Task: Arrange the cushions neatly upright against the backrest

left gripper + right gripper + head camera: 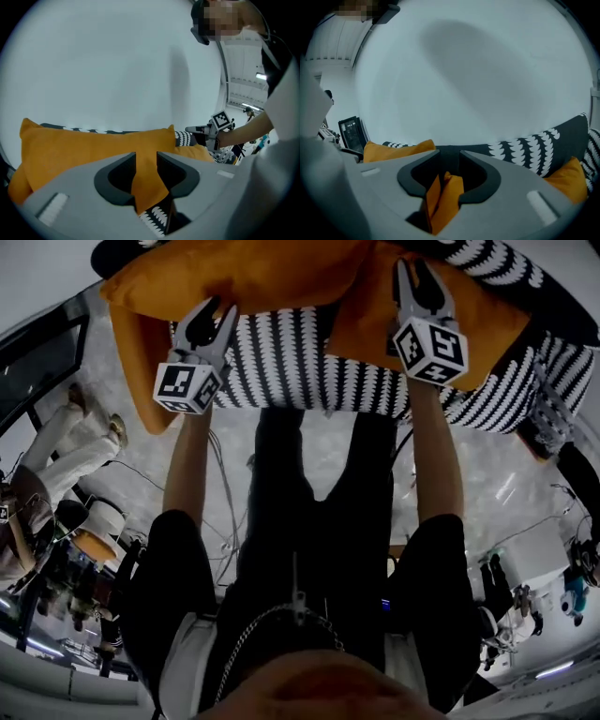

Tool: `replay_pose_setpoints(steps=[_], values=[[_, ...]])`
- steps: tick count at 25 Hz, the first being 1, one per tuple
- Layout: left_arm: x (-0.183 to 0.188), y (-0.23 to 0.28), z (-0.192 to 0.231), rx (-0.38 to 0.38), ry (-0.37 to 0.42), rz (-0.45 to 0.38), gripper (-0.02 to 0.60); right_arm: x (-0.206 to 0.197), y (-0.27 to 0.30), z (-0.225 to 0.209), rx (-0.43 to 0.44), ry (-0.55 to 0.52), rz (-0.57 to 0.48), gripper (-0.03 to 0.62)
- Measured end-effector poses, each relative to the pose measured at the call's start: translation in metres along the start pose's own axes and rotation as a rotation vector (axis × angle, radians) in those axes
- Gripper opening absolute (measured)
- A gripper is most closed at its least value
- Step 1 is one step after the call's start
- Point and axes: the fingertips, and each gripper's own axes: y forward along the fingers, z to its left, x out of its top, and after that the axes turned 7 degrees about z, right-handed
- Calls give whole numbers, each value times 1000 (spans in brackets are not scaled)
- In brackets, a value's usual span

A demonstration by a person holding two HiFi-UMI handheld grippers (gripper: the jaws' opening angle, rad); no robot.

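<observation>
Two orange cushions lie on a sofa with a black-and-white patterned cover [300, 362]. My left gripper [211, 320] is at the front edge of the left cushion [234, 273]. In the left gripper view its jaws [146, 161] stand apart, with the cushion's orange cloth [84, 145] filling the gap and not pinched. My right gripper [417, 287] is over the right cushion [487, 324]. Its jaws [449, 161] are apart too, and a loose fold of orange cloth [443, 199] lies low between them. The patterned backrest [534, 143] rises behind.
A white wall [117, 70] stands right behind the sofa. Another orange cushion [569, 180] sits at the sofa's right end. A seated person [56, 456] is at the left on the pale floor, and cables [225, 493] trail by my legs. A monitor [351, 133] stands far left.
</observation>
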Motion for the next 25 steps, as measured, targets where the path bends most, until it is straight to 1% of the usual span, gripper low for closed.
replay_pose_setpoints(steps=[2,4,8,10,12,13,15,17,19,21,23,25], values=[[-13,19,-33,5,-14,3,138,-16,-8,-22,16,-11,18,110],[-26,35,-57,10,-26,0,137,-31,-15,-40,32,-10,33,110],[-42,71,-111,29,-6,16,138,-60,-41,-84,63,-12,70,112],[-45,88,-136,38,1,25,138,-68,-59,-105,73,-54,79,111],[-42,106,-150,46,-6,28,141,-67,-70,-128,63,-95,72,101],[-39,115,-155,46,-20,27,141,-65,-73,-142,49,-95,68,105],[-37,136,-163,41,-44,37,144,-67,-80,-177,1,-53,62,122],[-44,155,-166,43,-36,72,172,-76,-83,-212,-62,-5,76,142],[-50,170,-157,43,-21,111,175,-85,-81,-243,-149,28,113,161],[-48,179,-141,64,-24,123,175,-88,-80,-268,-238,73,147,184],[-50,182,-127,96,-55,139,181,-93,-81,-288,-286,133,176,200],[-62,188,-112,114,-97,175,193,-107,-75,-303,-310,189,217,227]])
